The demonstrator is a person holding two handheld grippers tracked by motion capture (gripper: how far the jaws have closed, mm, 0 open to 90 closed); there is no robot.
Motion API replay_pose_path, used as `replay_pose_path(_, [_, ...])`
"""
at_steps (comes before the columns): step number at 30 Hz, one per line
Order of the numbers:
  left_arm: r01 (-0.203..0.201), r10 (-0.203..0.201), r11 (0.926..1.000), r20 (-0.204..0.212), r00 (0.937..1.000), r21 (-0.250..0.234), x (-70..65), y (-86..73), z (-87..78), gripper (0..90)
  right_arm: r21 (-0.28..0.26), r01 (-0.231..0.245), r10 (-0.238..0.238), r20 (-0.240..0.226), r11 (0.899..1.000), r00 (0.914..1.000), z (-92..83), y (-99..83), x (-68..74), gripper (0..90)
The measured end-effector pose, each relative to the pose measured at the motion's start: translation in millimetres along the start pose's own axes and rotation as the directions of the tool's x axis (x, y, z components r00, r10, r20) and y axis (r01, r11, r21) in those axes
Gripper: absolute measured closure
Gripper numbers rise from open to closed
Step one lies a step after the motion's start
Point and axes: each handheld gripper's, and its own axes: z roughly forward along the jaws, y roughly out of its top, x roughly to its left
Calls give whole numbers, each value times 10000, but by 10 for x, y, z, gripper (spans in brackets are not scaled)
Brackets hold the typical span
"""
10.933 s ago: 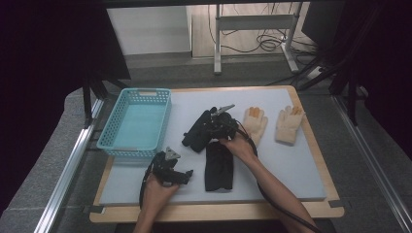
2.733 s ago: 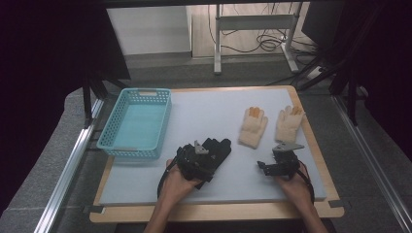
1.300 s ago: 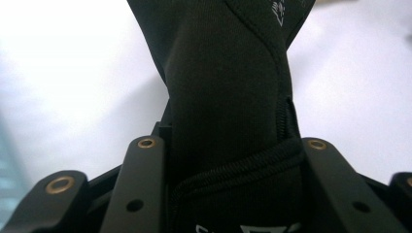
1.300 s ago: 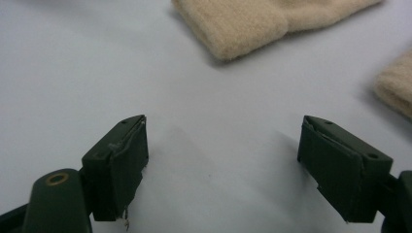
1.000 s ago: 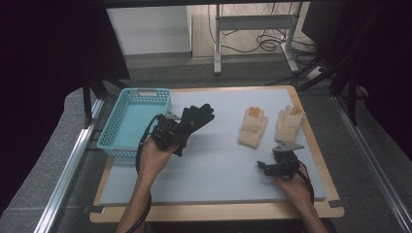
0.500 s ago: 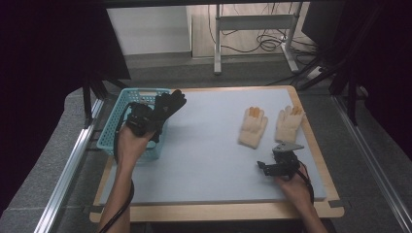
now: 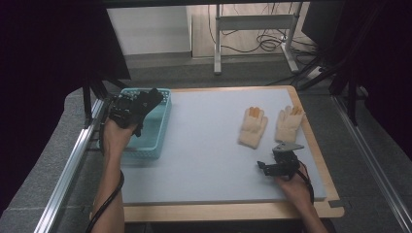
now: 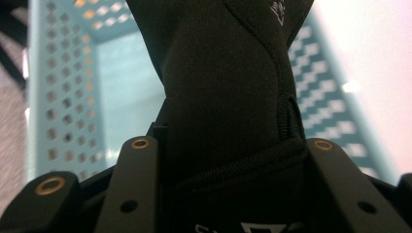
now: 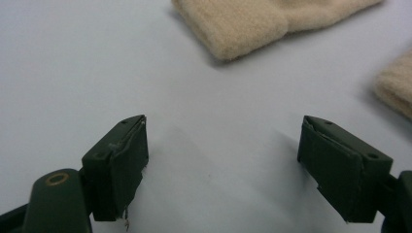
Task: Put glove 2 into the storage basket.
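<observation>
High view first: I have the left gripper (image 7: 130, 108) clamped on a black glove (image 7: 147, 100), held above the teal basket (image 7: 159, 127) at the table's left. Whatever lies on the basket floor under my hand I cannot make out. Left gripper view puts the glove (image 8: 228, 97) bunched between the jaws, hiding the fingertips, with basket mesh (image 8: 68, 102) behind. My right gripper (image 7: 275, 166) rests spread wide and empty near two beige gloves (image 7: 253, 126), cut off in its own view.
</observation>
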Motion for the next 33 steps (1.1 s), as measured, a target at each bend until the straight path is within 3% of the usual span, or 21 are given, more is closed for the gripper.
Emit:
replay_pose_path(4, [525,-515,9977,-230,9984,431,179,-31,117,585,-7,-6,6,-14,10000,10000,1,0,0,183])
replay_pose_path(9, [950,-915,9907,-398,9950,969,306,-90,271,582,-10,-6,6,-14,10000,10000,1,0,0,183])
replay_pose_path(19, [1274,-1158,9729,-707,9908,1928,390,-93,538,578,-12,-2,2,-13,10000,10000,2,0,0,183])
replay_pose_path(27, [1380,-1237,9676,-799,9891,2114,424,-19,694,562,-9,-1,1,-4,10000,10000,1,0,-1,183])
replay_pose_path(30, [1386,-1218,9630,-854,9889,2312,433,-13,728,470,-11,1,-1,-5,10000,10000,1,0,0,183])
replay_pose_path(31, [1301,-1132,9616,-827,9901,2416,435,-15,733,385,-9,-3,3,-6,10000,10000,1,0,0,183])
replay_pose_path(33, [1177,-1047,9676,-693,9921,2233,434,-24,714,278,-14,-7,7,-16,10000,10000,2,0,-1,183])
